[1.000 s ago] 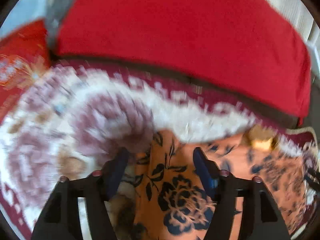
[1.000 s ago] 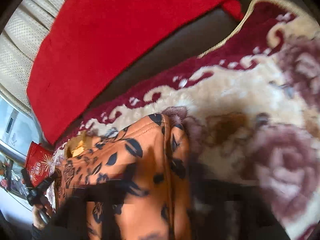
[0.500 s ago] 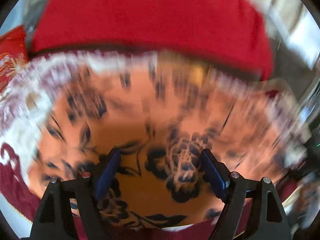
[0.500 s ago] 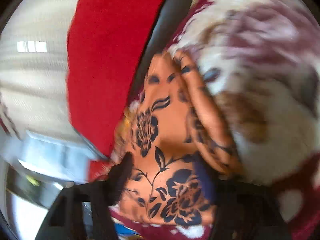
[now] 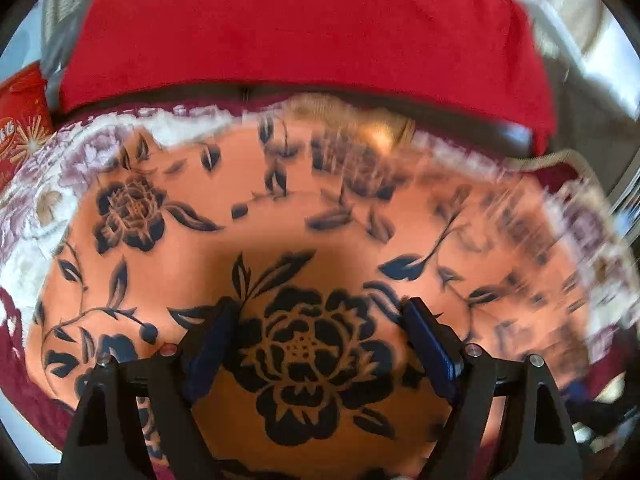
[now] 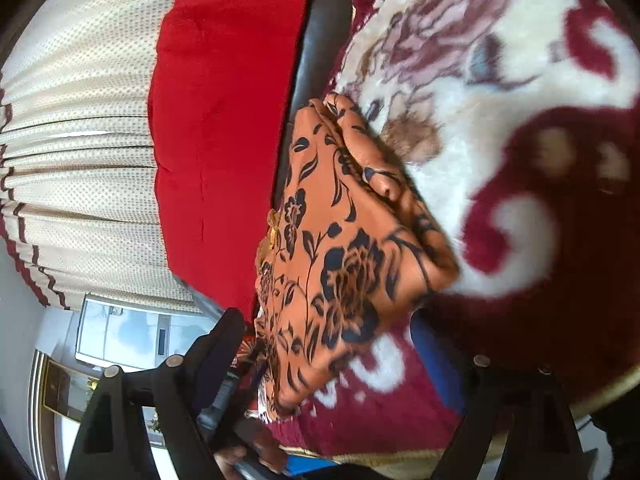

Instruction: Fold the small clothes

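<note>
An orange garment point(image 5: 304, 240) with a dark blue flower print lies spread on a maroon and white floral blanket point(image 5: 24, 264). My left gripper point(image 5: 320, 320) hovers just over its large printed flower, open wide, and its blue pads point(image 5: 212, 340) pinch no cloth. In the right wrist view, which is rolled onto its side, the same garment point(image 6: 348, 240) lies folded with a thick doubled edge. My right gripper point(image 6: 328, 340) is at its near end with jaws opening. The cloth's corner sits between the fingers, and the pads do not press on it.
A red cushion point(image 5: 300, 32) leans along the back of the dark sofa point(image 6: 320, 40), behind the blanket point(image 6: 500, 160). A red printed box point(image 5: 20, 120) sits at the far left. A cream curtain point(image 6: 80, 140) hangs behind. A hand point(image 6: 248, 452) shows at the bottom of the right wrist view.
The left gripper swung from the garment's edge to over its middle and opened wider. The right gripper rolled strongly, pulled back, and its jaws spread off the cloth.
</note>
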`<action>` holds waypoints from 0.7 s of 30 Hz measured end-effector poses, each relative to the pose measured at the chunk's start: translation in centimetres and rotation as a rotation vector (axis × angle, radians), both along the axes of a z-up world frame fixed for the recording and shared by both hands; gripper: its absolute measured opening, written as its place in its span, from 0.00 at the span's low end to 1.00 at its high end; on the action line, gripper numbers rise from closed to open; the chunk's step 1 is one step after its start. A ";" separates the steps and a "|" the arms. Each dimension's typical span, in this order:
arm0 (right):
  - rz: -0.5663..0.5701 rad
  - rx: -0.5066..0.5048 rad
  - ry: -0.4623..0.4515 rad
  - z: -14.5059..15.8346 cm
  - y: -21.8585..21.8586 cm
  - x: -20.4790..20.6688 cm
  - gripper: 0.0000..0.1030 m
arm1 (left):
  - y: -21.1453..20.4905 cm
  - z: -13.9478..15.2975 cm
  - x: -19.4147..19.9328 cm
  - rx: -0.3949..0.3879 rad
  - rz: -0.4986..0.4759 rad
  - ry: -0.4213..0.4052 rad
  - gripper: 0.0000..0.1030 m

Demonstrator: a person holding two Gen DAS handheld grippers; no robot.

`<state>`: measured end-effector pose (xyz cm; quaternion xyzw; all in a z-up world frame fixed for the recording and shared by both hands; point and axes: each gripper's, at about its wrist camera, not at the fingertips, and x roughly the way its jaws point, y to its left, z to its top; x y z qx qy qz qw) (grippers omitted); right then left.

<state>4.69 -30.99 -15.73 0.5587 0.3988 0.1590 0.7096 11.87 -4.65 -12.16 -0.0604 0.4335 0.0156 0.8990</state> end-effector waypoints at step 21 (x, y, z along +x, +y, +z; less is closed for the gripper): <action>-0.026 -0.232 0.022 1.4 2.2 4.5 0.59 | 0.4 0.7 0.0 0.023 0.028 0.018 0.87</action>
